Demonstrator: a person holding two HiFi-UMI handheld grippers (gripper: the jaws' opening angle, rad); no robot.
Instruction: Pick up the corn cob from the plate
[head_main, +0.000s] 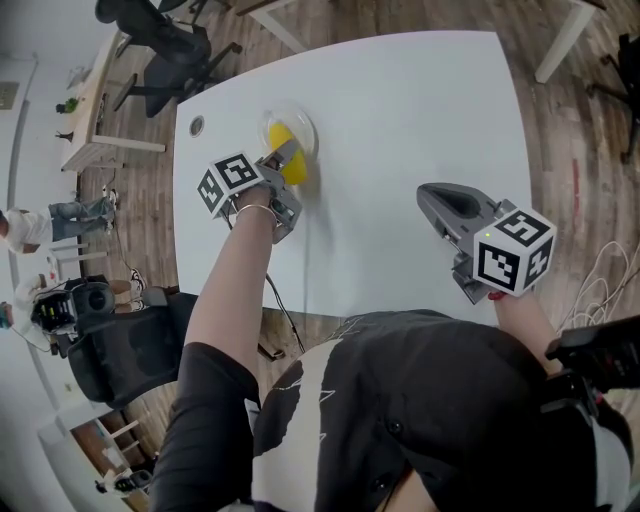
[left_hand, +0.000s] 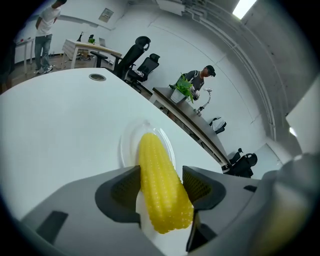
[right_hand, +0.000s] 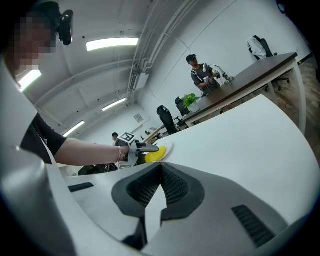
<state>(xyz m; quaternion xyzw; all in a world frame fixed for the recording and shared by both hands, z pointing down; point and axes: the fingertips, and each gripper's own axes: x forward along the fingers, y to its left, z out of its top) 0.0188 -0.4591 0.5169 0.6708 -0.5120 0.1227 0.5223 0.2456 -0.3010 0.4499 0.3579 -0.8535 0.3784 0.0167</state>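
No legible text, brand or number anywhere. Only black-and-white square code patterns on left cube (head_main: 229, 181) and right cube (head_main: 514, 252), no letters or digits in them. Small framed sign (left_hand: 106, 14) high on far wall in left gripper view, too small to read.

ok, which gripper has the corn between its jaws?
The left gripper: the corn cob sits between its jaws, on the plate. The right gripper is shut, empty.
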